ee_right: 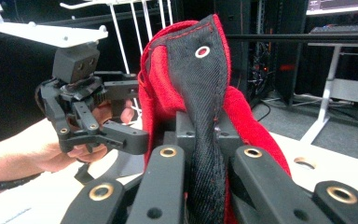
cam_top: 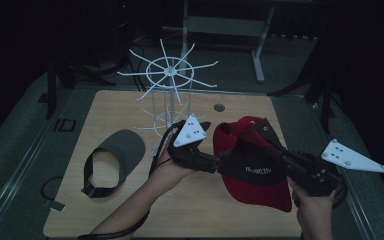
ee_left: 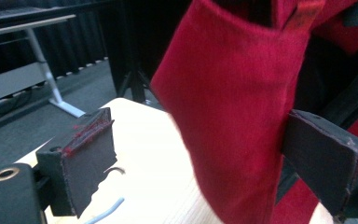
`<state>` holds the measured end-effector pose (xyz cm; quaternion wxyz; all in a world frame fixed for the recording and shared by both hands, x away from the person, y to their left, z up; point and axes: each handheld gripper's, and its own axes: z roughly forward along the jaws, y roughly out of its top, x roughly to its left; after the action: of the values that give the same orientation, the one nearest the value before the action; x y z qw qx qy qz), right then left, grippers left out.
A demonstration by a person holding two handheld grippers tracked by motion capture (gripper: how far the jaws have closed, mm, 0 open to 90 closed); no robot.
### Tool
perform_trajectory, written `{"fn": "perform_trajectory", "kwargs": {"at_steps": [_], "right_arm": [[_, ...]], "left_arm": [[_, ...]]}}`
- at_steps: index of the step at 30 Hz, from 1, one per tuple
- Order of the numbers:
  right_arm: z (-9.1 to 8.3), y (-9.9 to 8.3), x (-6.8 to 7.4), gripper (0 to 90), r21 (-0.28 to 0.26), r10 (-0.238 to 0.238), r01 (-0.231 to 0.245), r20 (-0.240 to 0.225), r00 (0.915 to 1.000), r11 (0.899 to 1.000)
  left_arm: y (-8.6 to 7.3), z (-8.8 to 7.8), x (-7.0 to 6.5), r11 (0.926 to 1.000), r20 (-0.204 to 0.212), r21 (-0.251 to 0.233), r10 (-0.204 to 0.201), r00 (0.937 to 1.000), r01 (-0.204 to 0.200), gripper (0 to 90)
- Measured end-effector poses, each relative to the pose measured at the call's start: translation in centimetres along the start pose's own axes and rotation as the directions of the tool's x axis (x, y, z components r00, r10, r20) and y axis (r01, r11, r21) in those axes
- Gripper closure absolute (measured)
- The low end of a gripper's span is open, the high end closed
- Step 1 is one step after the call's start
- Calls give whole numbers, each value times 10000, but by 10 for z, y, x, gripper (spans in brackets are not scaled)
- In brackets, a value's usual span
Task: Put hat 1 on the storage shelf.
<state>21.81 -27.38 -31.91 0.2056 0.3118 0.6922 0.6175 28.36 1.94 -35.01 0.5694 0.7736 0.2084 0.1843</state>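
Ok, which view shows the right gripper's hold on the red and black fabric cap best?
The right gripper view: the right gripper clamps the red and black fabric cap by its black panel. The high view shows gripper and cap whole but small; the left gripper view shows red cloth.

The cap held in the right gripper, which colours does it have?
The cap is red with black panels; the right gripper view shows this best.

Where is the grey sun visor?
In the high view, the grey visor lies flat on the wooden table's left side, left of the white wire rack and the left hand-held gripper.
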Motion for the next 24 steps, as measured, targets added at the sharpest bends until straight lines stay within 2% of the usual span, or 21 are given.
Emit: {"fn": "perform_trajectory", "kwargs": {"at_steps": [1,8,11,15,17,18,21,22,23,24], "right_arm": [[0,0,1,855,6,-25,25,-2,10000,10000],[4,-1,2,855,43,40,-39,-184,9998,10000],[3,-2,3,855,-12,7,-8,-183,9998,10000],[3,-2,2,855,-11,14,-15,-185,9998,10000],[2,-3,2,855,-1,6,-6,-143,9999,10000],[2,-3,1,855,19,17,-17,-112,9999,10000],[2,-4,-1,855,23,87,-86,-113,9999,10000],[2,-5,-2,855,37,92,-92,-71,9999,10000],[2,-7,-4,855,75,171,-170,-86,9998,9998],[2,-8,-4,855,90,171,-170,-43,9998,9998]], "left_arm": [[1,1,0,10000,100,-16,-12,9999,12,101],[5,8,-3,10000,94,-63,9,10000,-8,161],[6,9,-5,9999,94,-140,-53,9999,55,241],[8,13,-7,10000,13,28,9,10000,-9,384],[10,15,-8,10000,213,12,-1,9998,0,455],[11,16,-9,10000,126,38,56,9999,-57,486],[12,19,-13,9998,257,119,182,9995,-185,598],[13,20,-15,9993,183,194,316,9993,-320,598],[14,22,-17,9988,100,297,375,9992,-378,674],[14,23,-19,9987,5,325,385,9993,-385,705]]}}
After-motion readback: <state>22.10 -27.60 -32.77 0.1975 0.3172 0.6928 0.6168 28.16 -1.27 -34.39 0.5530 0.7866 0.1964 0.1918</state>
